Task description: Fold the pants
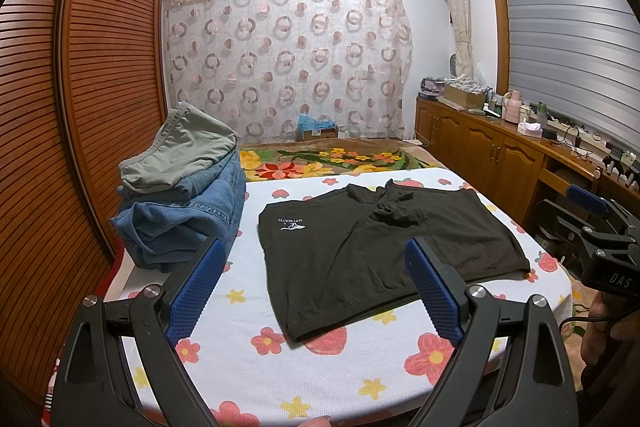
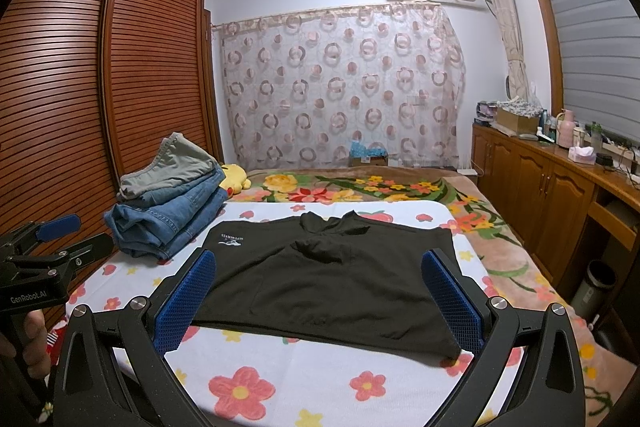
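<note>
Black shorts [image 2: 320, 283] lie flat on the floral sheet [image 2: 304, 387], right of the folded stack [image 2: 168, 203]. My left gripper [image 1: 316, 291] and right gripper [image 2: 320, 299] hover near the hem, jaws released, empty. I'd pinch both hem corners evenly.

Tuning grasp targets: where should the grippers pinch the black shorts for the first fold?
Probably the near hem corners of the black shorts: they lie flat and spread, near edge facing both open grippers, left and right. Come in low from the near side.
</note>
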`<state>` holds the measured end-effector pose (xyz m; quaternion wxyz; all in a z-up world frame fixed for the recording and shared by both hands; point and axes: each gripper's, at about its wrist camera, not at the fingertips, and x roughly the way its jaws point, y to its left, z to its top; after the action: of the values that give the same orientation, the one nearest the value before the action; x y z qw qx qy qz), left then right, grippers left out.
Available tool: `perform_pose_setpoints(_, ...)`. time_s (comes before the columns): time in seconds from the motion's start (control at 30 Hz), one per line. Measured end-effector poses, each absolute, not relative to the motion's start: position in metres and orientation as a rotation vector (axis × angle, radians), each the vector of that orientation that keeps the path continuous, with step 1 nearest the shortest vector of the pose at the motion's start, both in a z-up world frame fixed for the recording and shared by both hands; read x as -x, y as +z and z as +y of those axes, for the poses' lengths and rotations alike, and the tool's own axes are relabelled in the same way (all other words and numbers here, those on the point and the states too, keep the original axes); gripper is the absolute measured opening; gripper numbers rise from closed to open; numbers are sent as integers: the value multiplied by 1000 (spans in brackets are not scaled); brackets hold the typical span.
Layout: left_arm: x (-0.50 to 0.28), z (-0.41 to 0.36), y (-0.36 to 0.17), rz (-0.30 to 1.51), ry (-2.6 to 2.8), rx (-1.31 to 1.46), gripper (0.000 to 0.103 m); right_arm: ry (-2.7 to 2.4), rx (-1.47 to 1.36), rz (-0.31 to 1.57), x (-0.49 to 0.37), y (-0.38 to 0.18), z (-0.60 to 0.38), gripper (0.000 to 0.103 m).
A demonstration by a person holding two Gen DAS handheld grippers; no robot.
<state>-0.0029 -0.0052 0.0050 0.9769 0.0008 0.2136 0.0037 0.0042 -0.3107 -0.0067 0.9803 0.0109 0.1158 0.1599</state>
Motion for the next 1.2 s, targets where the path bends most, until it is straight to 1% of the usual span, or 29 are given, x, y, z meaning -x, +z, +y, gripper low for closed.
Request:
perform_pose_setpoints(0.77,3,-6,5,431,8,-3,92,320,-22,231,-1,-8,-313,103)
perform_pose_setpoints(0.87,9,-10,13,437,5,-7,92,318,-20,234,-1,-9,-313,103)
perform_pose_setpoints(1.07,3,-14,8,474,-7,-6,92,312,-15,252,-5,-9,-311,103)
perform_pose_setpoints(1.2,-5,-8,-4,505,-13,2,92,310,-12,269,-10,-11,-311,103)
